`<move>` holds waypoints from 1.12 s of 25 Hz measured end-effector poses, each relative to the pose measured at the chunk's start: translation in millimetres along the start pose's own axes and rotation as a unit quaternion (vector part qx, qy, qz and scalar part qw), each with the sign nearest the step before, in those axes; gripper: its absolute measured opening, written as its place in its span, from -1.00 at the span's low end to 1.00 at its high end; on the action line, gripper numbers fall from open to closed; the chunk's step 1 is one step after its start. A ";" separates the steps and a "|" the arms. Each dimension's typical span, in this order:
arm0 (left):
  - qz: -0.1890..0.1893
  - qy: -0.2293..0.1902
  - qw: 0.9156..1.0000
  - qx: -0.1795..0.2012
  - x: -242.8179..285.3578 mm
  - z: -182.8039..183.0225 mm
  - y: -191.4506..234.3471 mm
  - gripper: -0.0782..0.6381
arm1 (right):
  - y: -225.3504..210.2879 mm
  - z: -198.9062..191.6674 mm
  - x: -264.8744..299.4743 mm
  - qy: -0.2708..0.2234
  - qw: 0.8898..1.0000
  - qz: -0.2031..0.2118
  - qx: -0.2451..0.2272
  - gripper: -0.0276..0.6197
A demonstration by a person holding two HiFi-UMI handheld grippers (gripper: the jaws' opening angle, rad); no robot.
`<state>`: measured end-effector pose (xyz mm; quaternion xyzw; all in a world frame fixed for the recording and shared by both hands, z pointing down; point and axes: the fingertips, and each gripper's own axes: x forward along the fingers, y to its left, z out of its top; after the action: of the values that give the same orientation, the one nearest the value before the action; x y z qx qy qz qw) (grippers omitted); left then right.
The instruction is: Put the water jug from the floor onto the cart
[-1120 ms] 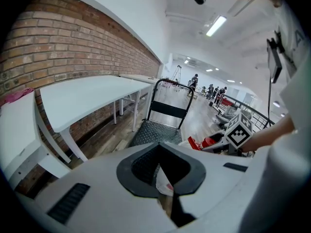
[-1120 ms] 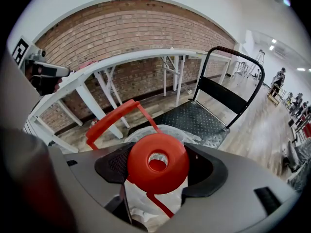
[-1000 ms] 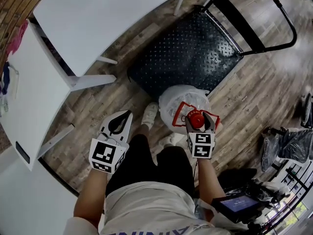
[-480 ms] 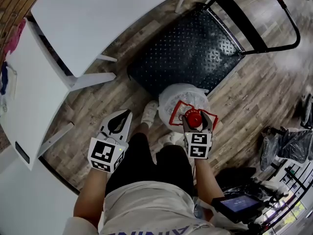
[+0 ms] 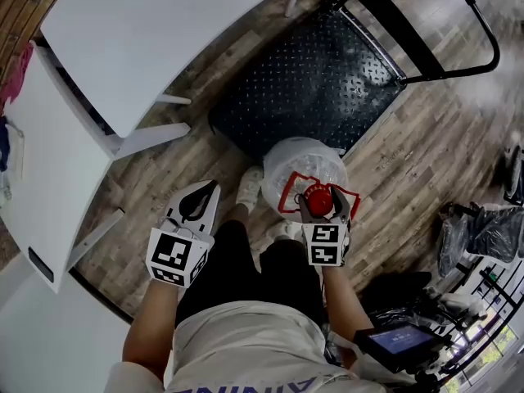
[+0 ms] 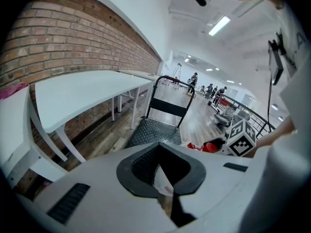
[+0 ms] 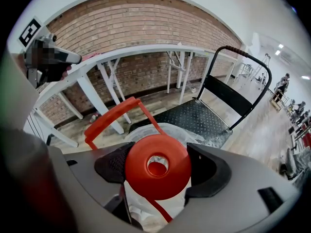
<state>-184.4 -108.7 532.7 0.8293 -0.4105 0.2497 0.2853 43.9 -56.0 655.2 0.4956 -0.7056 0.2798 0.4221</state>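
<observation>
The water jug (image 5: 300,164), clear with a red cap and a red handle (image 7: 115,113), stands on the wood floor at the near edge of the black cart (image 5: 311,80). My right gripper (image 5: 321,203) points down over the jug's neck. Its two black pads sit against either side of the red cap (image 7: 158,166). My left gripper (image 5: 213,188) hangs to the left above the floor, fingertips together and nothing in it. In the left gripper view, its closed jaws (image 6: 159,147) fill the foreground, with the cart (image 6: 156,130) beyond.
White tables (image 5: 155,39) on angled legs stand to the left along a brick wall (image 7: 136,28). The cart's black push handle (image 5: 458,23) rises at its far end. The person's legs and a white shoe (image 5: 250,191) are beside the jug. Dark bags and gear (image 5: 483,244) lie at the right.
The right gripper and the jug's cap have drifted slightly left in the head view. The left gripper has kept still.
</observation>
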 end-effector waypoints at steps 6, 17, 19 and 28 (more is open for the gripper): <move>-0.022 -0.001 1.000 0.000 7.9 7.2 0.0 -0.78 | 3.3 10.9 -16.8 -0.011 1.000 -0.003 0.005 0.07; -0.131 -0.034 0.986 0.095 28.1 76.0 -50.2 -0.78 | -39.2 73.2 -114.1 -0.130 0.981 -0.098 0.105 0.07; -0.139 -0.040 0.984 0.104 25.3 85.2 -59.6 -0.78 | -47.9 70.2 -134.4 -0.141 0.977 -0.110 0.119 0.07; -0.175 -0.061 0.973 0.136 0.6 89.4 -125.9 -0.78 | -74.8 12.5 -220.0 -0.191 0.951 -0.169 0.175 -0.02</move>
<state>-64.4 -106.6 435.6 0.9329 -0.2379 0.1983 0.1838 143.4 9.3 455.3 0.7183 -0.6187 0.2231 0.2269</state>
